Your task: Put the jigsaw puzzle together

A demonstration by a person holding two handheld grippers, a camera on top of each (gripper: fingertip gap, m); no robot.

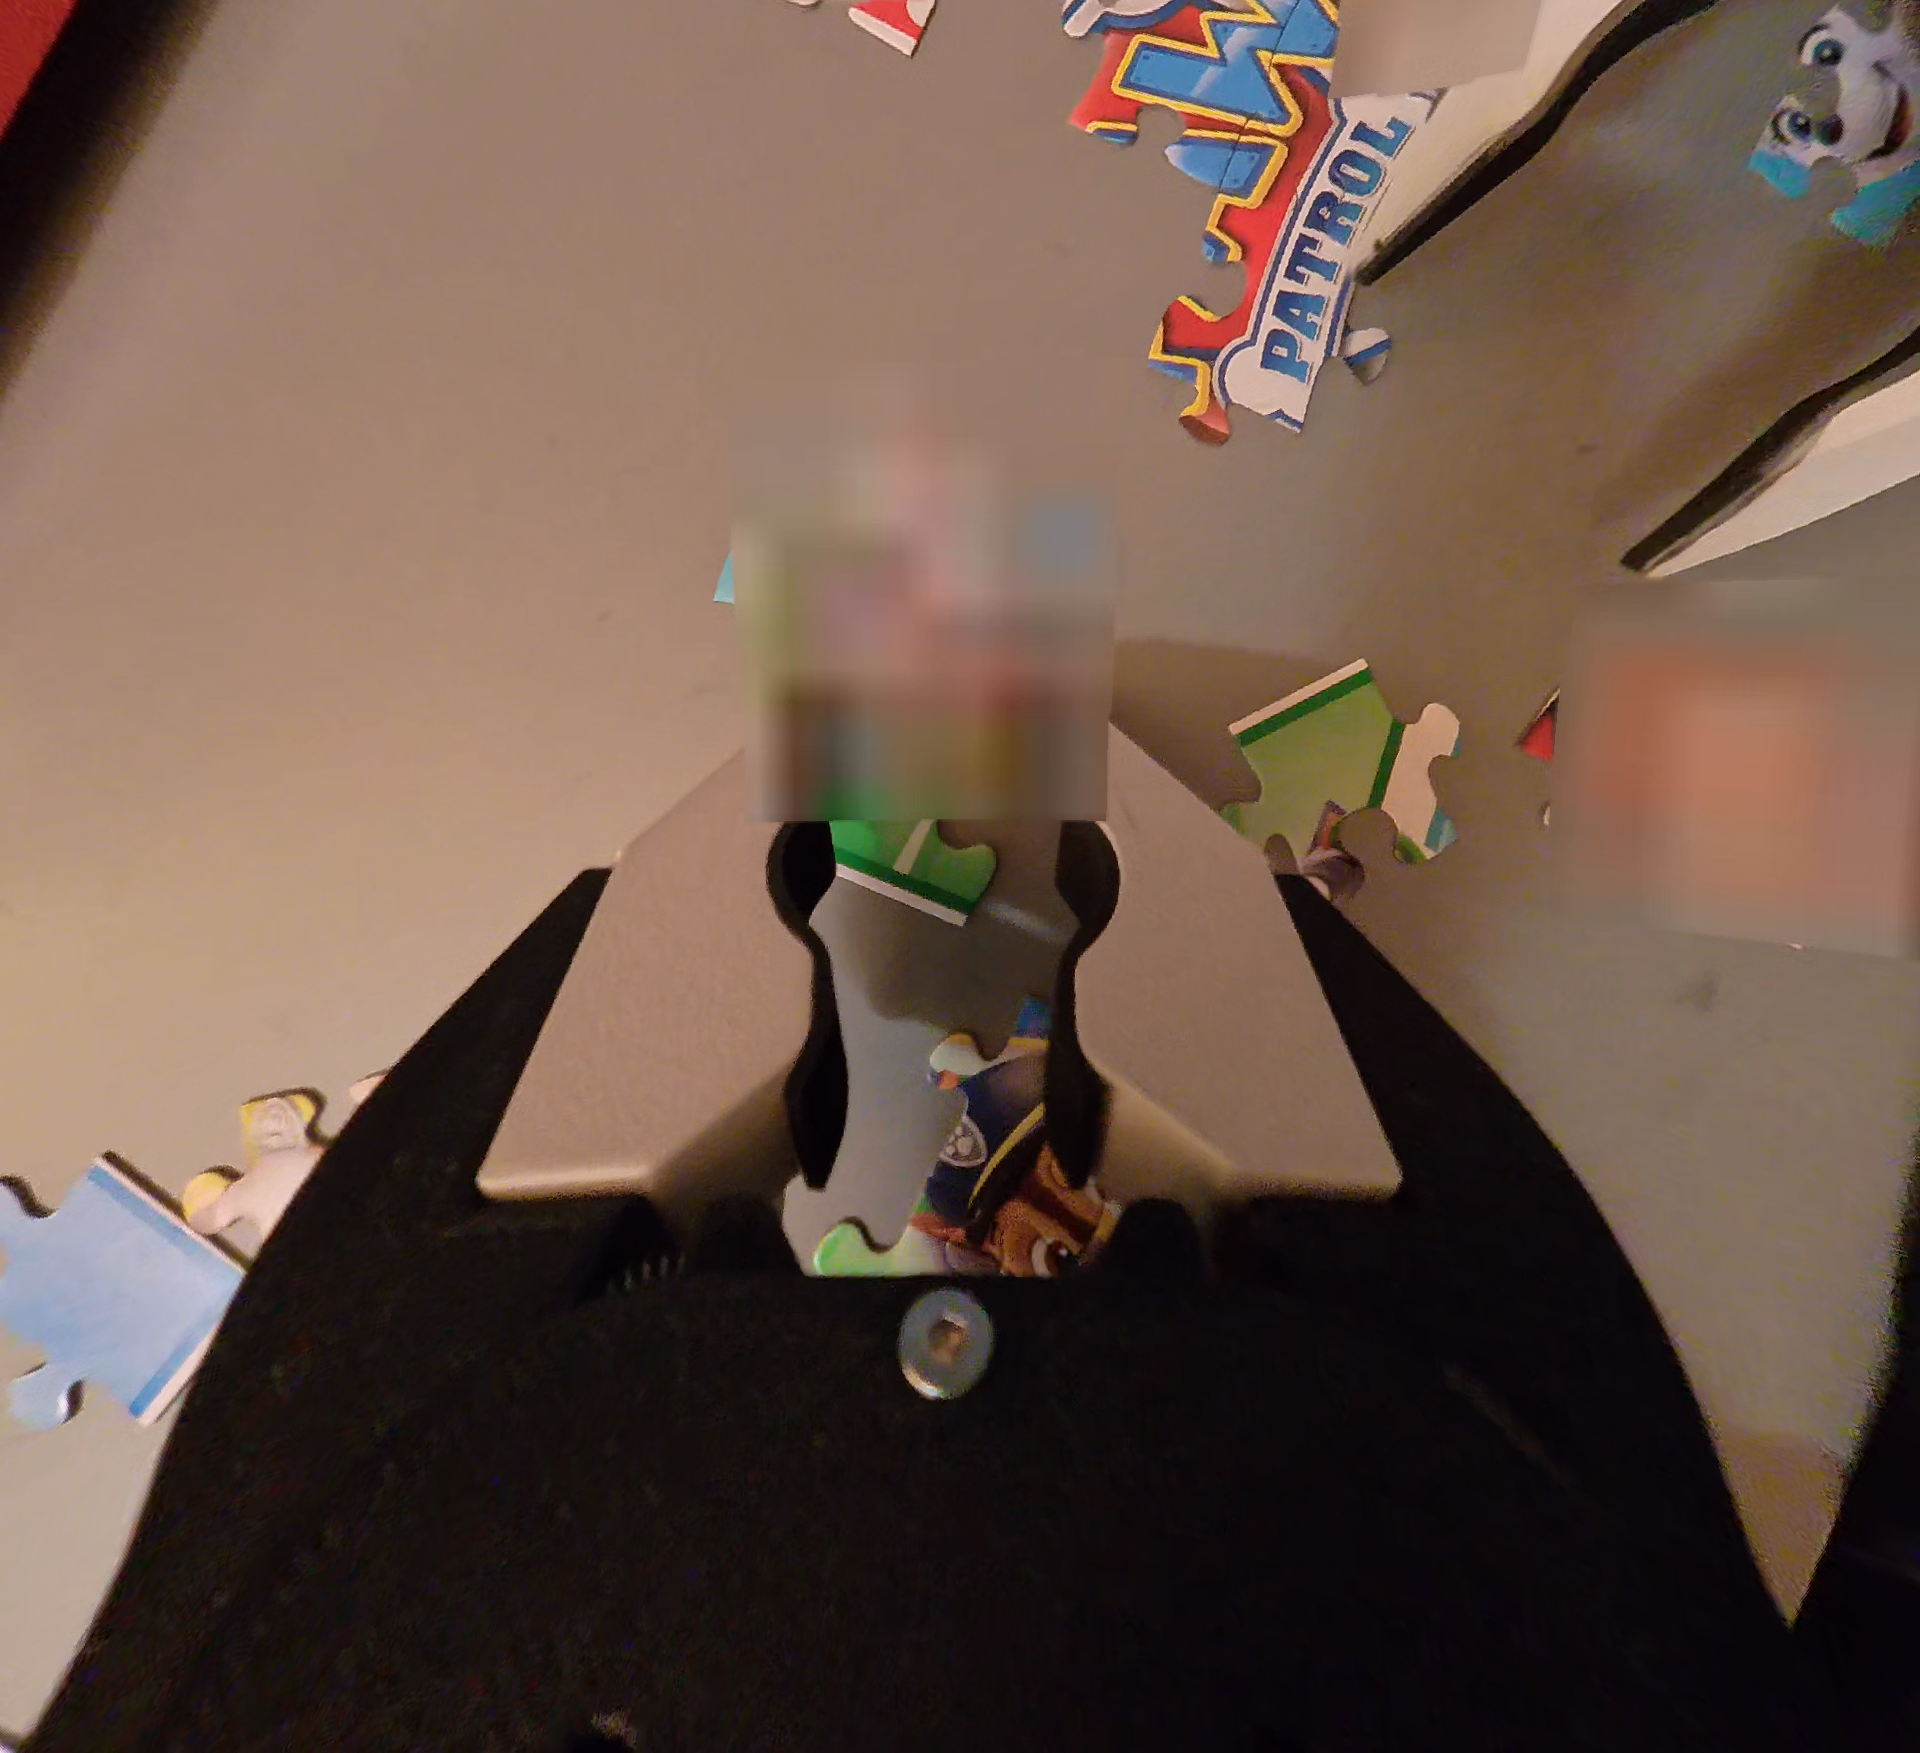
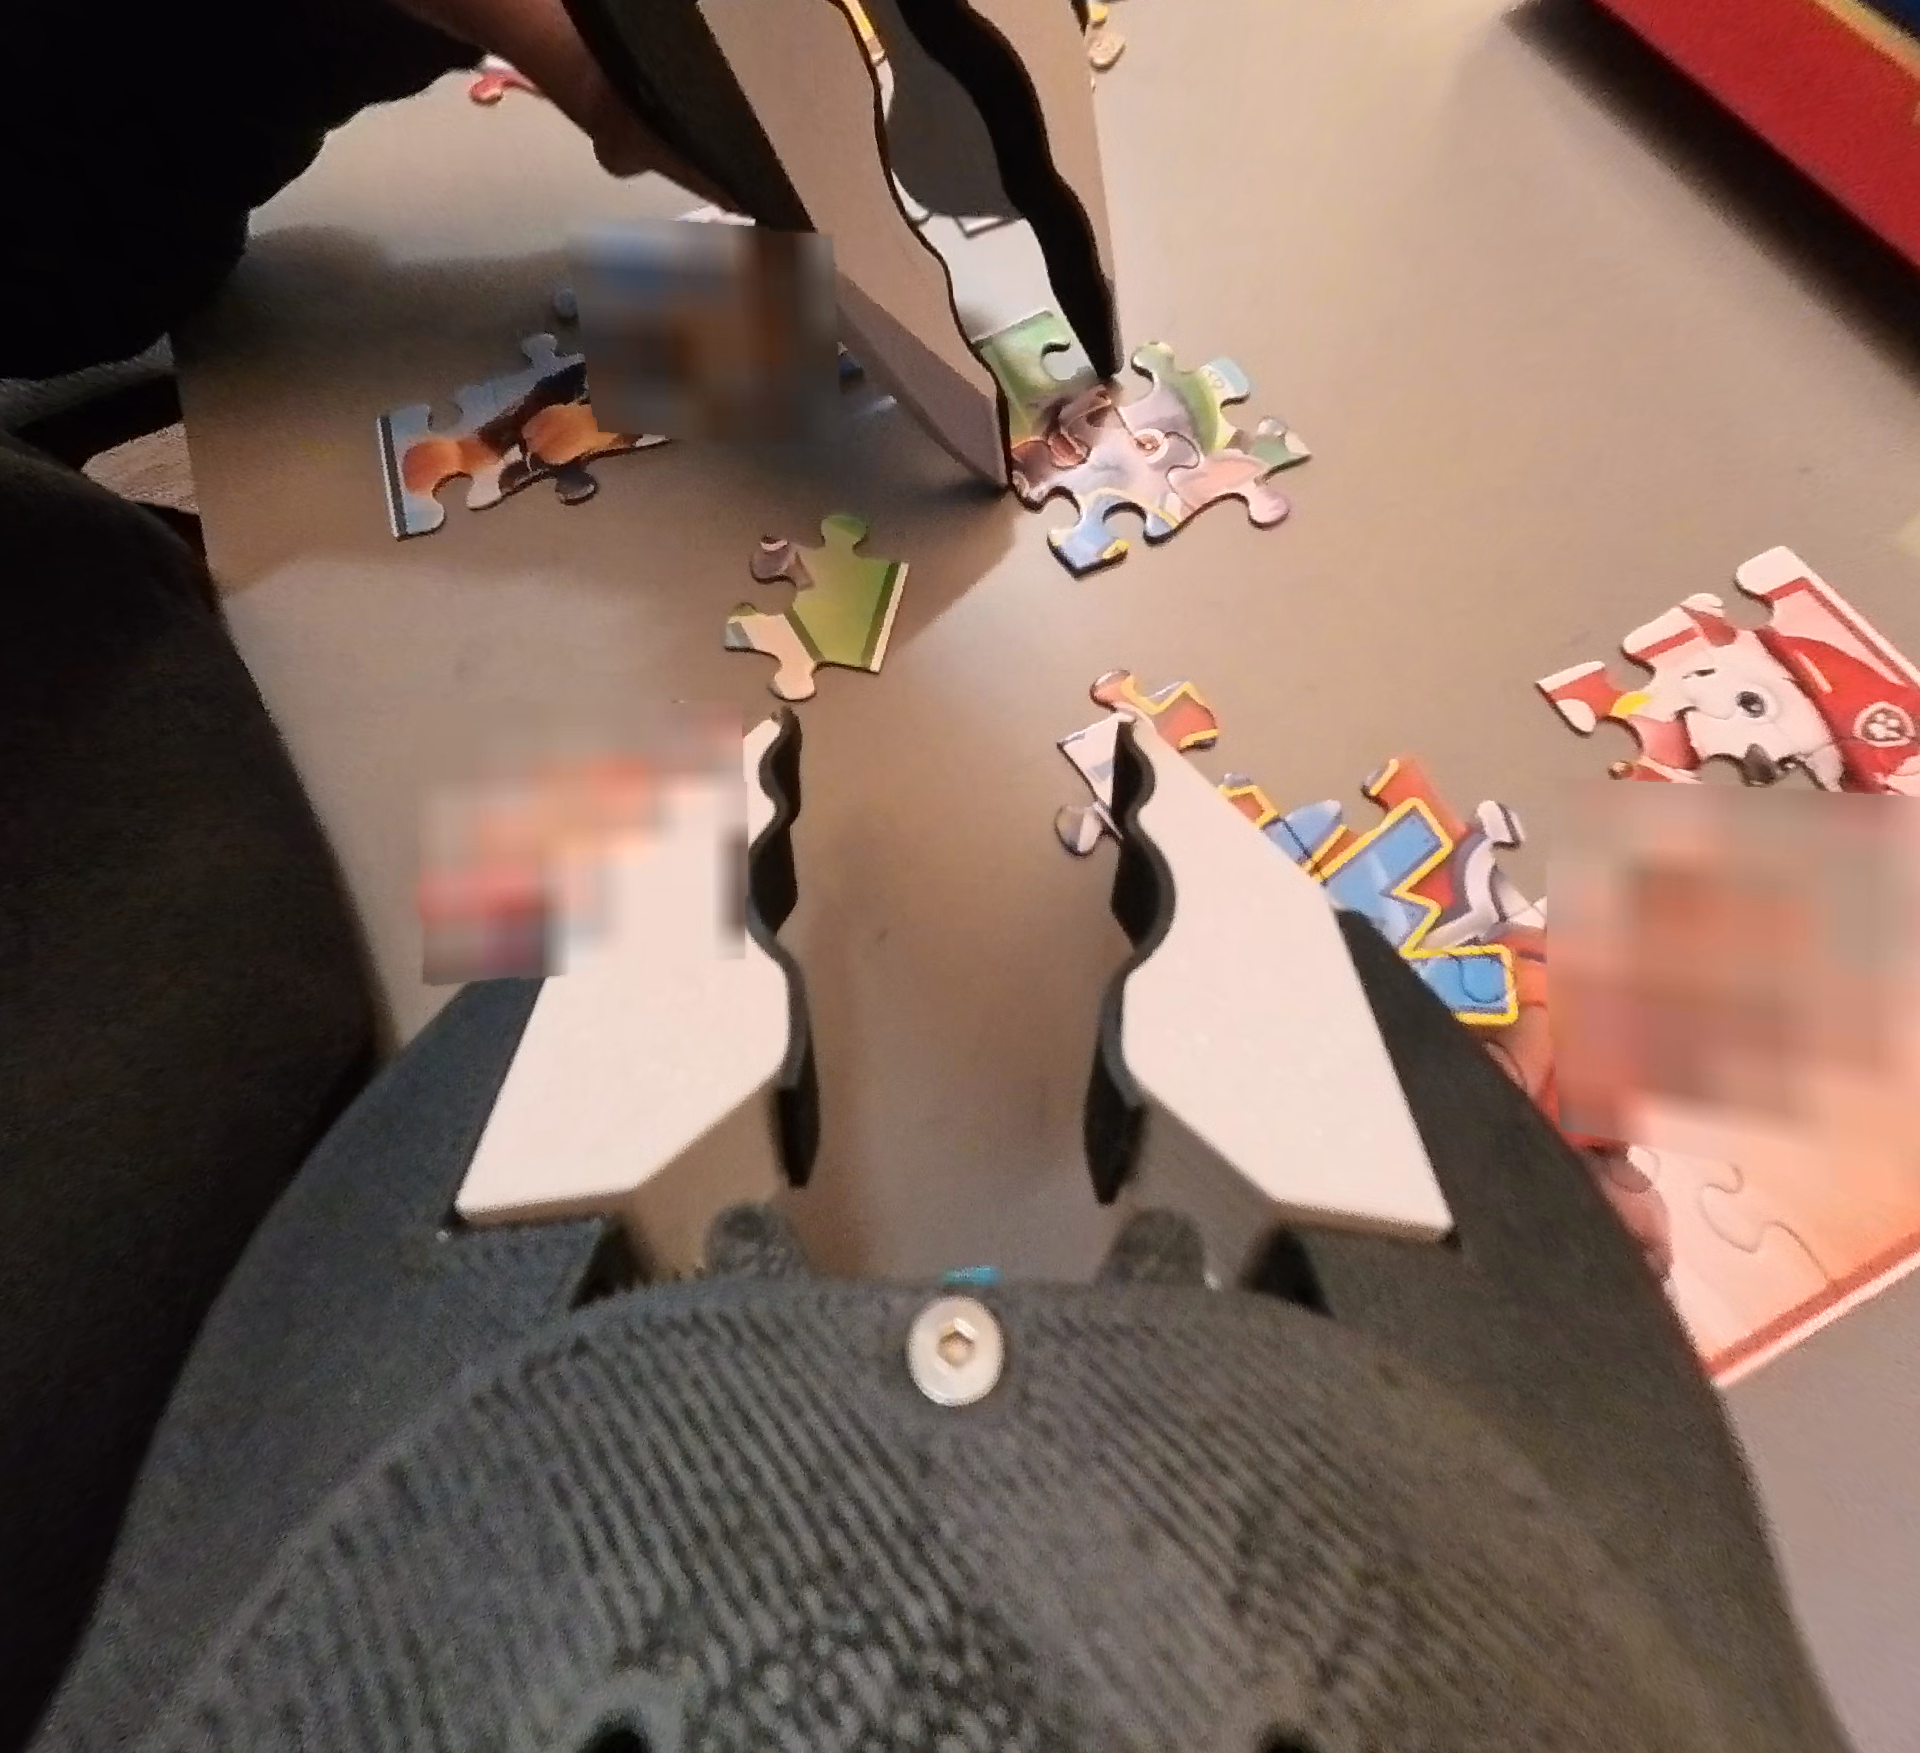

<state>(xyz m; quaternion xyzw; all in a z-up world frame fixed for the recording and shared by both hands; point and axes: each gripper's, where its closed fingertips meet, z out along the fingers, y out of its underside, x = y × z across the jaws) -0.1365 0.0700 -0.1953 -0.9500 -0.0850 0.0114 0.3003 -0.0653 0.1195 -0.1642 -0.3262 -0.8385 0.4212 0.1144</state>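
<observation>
Seemingly flat green puzzle piece (image 2: 1023, 353) (between fingers (image 2: 1091, 321))

My left fingers' (image 1: 805, 882) tips vanish behind a blurred patch, their hold on the green puzzle piece (image 1: 914, 862) unreadable. The red box (image 2: 1745, 30) is cut by the frame's edge; my right finger (image 2: 1195, 851) covers part of the logo pieces (image 2: 1382, 882).

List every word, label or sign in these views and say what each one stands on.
Blue capital lettering: on the white banner of the joined logo pieces. It is legible, but I do not quote writing.
Paw emblem, no words: on the red-and-white puppy piece.
Red box: no writing can be made out.
Other loose pieces: no writing shows. Several are under blurred patches.
</observation>
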